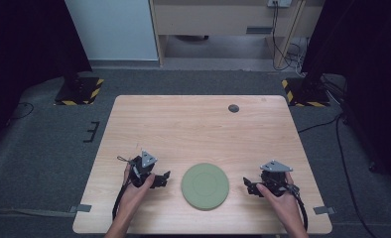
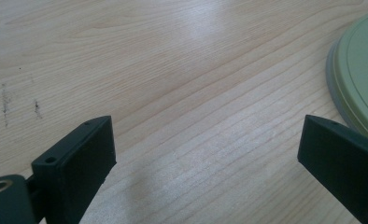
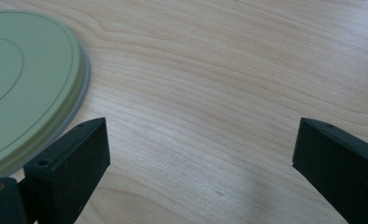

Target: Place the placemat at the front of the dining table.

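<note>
Between both claws: green plate (image 1: 205, 186) | left claw (image 1: 160, 179) agape | right claw (image 1: 249, 187) agape

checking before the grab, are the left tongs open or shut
Open. In the left gripper view the left tongs have both jaws spread wide with bare table between them, beside the green plate.

Pale wood-grain table (image 1: 193, 129) with soft sheen, matt smooth green plate (image 1: 205, 186), matt black plastic fingers (image 2: 74, 163)

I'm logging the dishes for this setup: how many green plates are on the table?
1. The green plate lies flat near the table's front edge, between the left claw and the right claw, touching neither. Its doubled rim could mean a second plate beneath; I cannot tell.
</note>
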The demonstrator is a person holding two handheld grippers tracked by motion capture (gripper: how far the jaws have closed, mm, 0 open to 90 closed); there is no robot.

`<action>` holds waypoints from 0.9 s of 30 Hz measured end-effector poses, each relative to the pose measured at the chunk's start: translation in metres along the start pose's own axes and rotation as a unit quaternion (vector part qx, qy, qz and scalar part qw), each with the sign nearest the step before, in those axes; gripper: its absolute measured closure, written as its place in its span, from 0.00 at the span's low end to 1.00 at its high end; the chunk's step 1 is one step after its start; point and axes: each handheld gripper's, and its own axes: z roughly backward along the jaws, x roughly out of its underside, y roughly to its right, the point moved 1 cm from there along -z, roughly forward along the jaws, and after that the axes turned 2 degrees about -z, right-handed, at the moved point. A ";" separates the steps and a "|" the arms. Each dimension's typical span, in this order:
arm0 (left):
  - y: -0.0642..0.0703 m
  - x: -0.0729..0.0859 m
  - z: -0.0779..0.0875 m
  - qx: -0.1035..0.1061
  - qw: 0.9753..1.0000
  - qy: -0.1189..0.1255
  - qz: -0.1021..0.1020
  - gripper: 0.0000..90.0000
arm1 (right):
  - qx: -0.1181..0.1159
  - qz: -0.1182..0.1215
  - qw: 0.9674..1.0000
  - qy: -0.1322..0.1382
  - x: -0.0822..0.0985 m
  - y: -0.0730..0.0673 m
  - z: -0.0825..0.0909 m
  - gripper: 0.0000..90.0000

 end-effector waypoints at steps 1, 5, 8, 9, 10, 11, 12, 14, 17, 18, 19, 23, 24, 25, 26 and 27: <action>0.001 0.000 0.000 0.004 1.000 0.000 -0.003 0.04 | -0.001 0.005 1.000 0.000 0.000 -0.002 0.000 0.05; 0.006 0.002 0.002 0.023 1.000 0.000 -0.006 0.05 | -0.002 0.024 1.000 -0.006 0.000 -0.010 -0.001 0.05; 0.011 0.003 0.002 0.032 0.999 0.003 -0.008 0.04 | -0.009 0.035 0.999 -0.008 -0.001 -0.017 -0.002 0.05; 0.014 0.004 0.000 0.033 0.999 -0.001 -0.009 0.04 | -0.012 0.046 0.999 -0.010 -0.002 -0.022 -0.003 0.05; 0.016 0.005 -0.001 0.035 0.999 -0.004 -0.013 0.04 | -0.012 0.046 0.999 -0.010 -0.002 -0.022 -0.003 0.05; 0.022 0.008 -0.003 0.045 0.999 -0.016 -0.020 0.04 | -0.013 0.051 0.999 -0.009 -0.002 -0.025 -0.004 0.05; 0.022 0.008 -0.003 0.045 0.999 -0.016 -0.020 0.04 | -0.013 0.051 0.999 -0.009 -0.002 -0.025 -0.004 0.05; 0.025 0.007 -0.003 0.052 0.998 -0.016 -0.017 0.04 | -0.018 0.055 0.998 -0.010 -0.002 -0.027 -0.003 0.05; 0.030 0.005 -0.004 0.055 0.998 -0.011 -0.026 0.04 | -0.021 0.058 0.998 -0.011 -0.002 -0.030 -0.003 0.05; 0.032 0.005 -0.004 0.057 0.998 -0.014 -0.029 0.04 | -0.023 0.061 0.998 -0.012 -0.002 -0.031 -0.004 0.05; 0.032 0.005 -0.004 0.058 0.998 -0.015 -0.029 0.04 | -0.025 0.065 0.997 -0.013 -0.002 -0.032 -0.004 0.05; 0.034 0.004 -0.005 0.063 0.997 -0.015 -0.029 0.04 | -0.035 0.074 0.997 -0.014 -0.003 -0.040 -0.006 0.05; 0.034 0.004 -0.005 0.063 0.997 -0.015 -0.029 0.04 | -0.035 0.074 0.997 -0.014 -0.003 -0.040 -0.006 0.05; 0.034 0.004 -0.005 0.064 0.997 -0.014 -0.029 0.04 | -0.038 0.079 0.996 -0.015 -0.002 -0.042 -0.007 0.05; 0.034 0.004 -0.005 0.066 0.997 -0.012 -0.028 0.04 | -0.038 0.079 0.996 -0.015 -0.002 -0.042 -0.007 0.05; 0.034 0.004 -0.004 0.068 0.997 -0.012 -0.028 0.04 | -0.039 0.082 0.996 -0.015 -0.003 -0.043 -0.007 0.05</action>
